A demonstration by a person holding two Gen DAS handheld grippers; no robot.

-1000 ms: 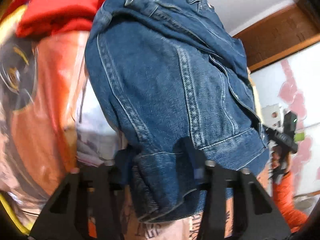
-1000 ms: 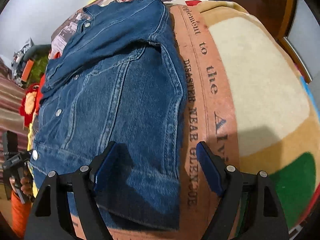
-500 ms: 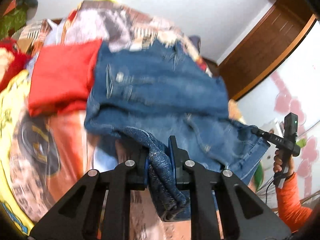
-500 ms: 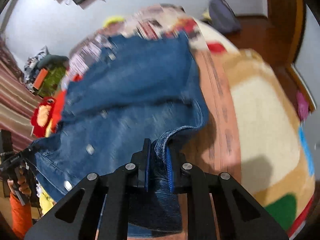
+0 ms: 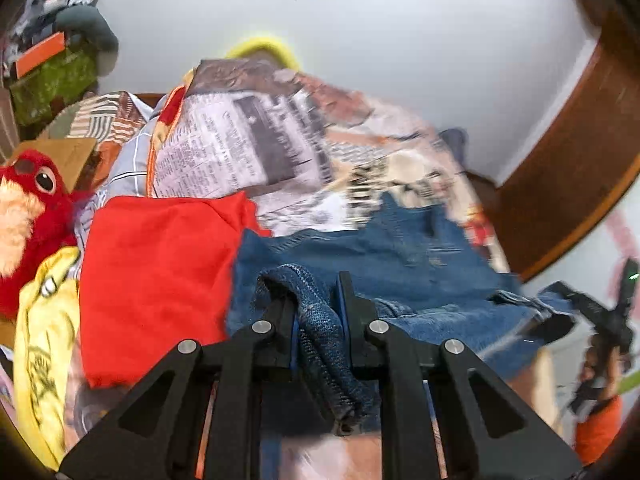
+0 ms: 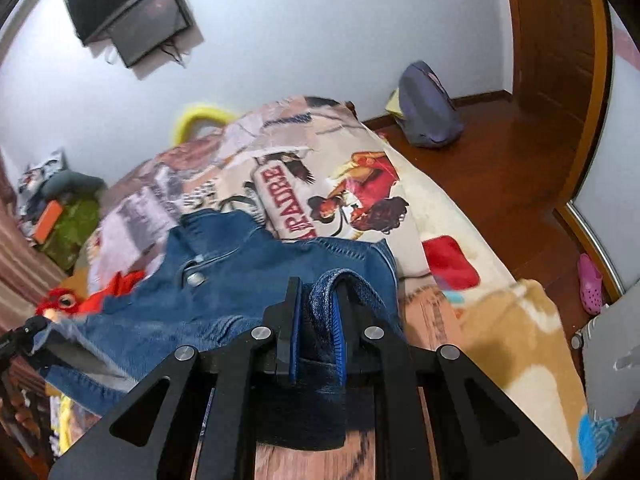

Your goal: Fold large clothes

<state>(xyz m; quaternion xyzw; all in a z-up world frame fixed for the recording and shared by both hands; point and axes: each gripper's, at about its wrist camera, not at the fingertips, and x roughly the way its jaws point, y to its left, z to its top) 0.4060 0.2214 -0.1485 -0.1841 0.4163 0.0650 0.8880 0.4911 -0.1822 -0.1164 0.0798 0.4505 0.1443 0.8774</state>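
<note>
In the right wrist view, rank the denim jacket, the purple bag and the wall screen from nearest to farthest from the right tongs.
1. Denim jacket: clamped in the right tongs.
2. Purple bag: on the floor, upper right, past the bed.
3. Wall screen: top left, high on the far wall.

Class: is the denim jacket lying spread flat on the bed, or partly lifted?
Partly lifted. The left tongs and right tongs each pinch a bunched edge of the denim jacket, raising it.

The jacket (image 5: 384, 256) is coarse blue denim with raised seam stitching and a dull metal snap button (image 6: 195, 278), and the left hand-held gripper (image 5: 318, 316) and right hand-held gripper (image 6: 316, 320) are matt black plastic with bright metal pins. The bed (image 6: 436, 208) wears a soft printed cloth cover. Beside it, the floor (image 6: 496, 148) is glossy brown wood, the red cloth (image 5: 160, 280) looks smooth, and the stuffed toy (image 5: 28, 216) is fuzzy plush.
</note>
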